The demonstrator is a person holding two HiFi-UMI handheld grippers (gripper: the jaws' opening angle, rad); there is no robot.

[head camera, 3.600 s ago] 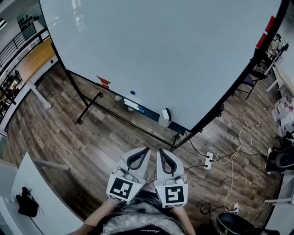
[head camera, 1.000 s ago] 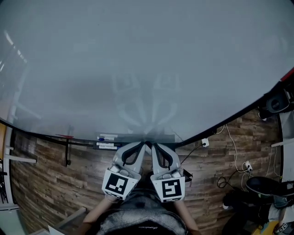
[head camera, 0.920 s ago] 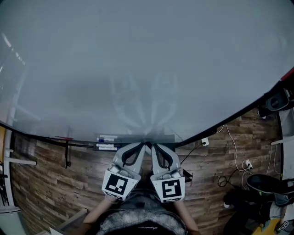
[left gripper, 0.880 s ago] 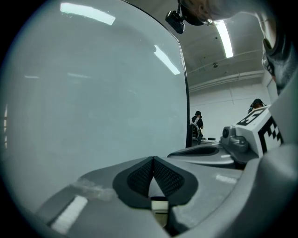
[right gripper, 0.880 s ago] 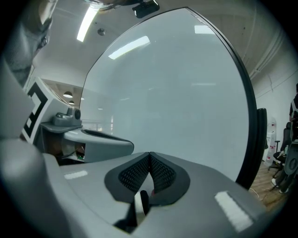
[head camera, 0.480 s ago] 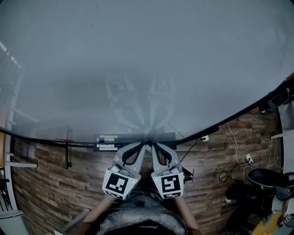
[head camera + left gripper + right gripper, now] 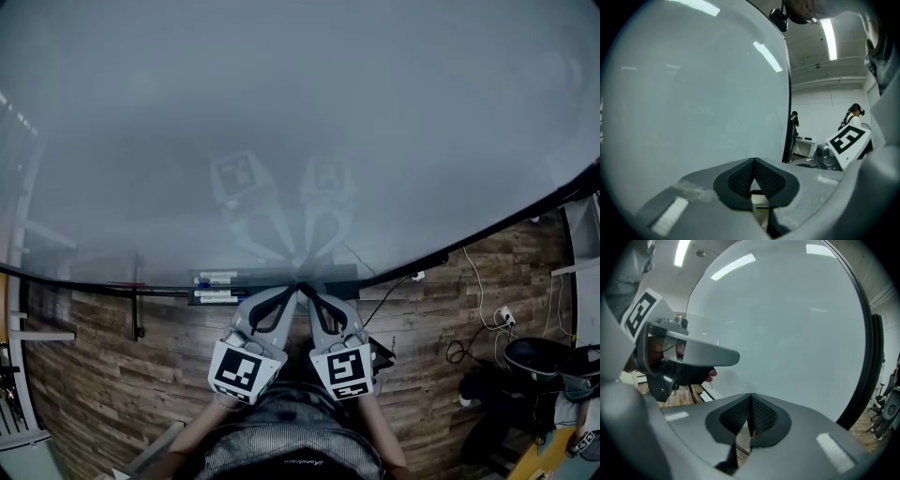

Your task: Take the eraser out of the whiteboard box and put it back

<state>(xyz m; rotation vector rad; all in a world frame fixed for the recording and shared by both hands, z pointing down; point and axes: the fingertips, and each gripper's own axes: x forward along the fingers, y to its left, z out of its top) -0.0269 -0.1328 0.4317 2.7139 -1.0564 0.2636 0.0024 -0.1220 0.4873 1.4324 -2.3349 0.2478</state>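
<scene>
In the head view the whiteboard (image 7: pixel 300 122) fills most of the frame. The whiteboard box (image 7: pixel 277 276), a dark tray, runs along its lower edge. Two markers (image 7: pixel 217 279) lie at the tray's left end. The left gripper (image 7: pixel 287 294) and right gripper (image 7: pixel 311 296) sit side by side, their tips nearly touching each other just in front of the tray's middle. No eraser can be picked out here; the tips cover that stretch of tray.

In the left gripper view the jaws are pressed together with nothing between them. Just below the tips shows a pale block (image 7: pixel 759 206) with a dark slit. It is probably the eraser, lying straight ahead and lower, though its long axis cannot be read.

In the right gripper view the jaws are likewise closed and empty, pointing at the board, with the markers off to the left. No eraser is plain here, so the left gripper seems the better lined up; its jaws must part first.
</scene>
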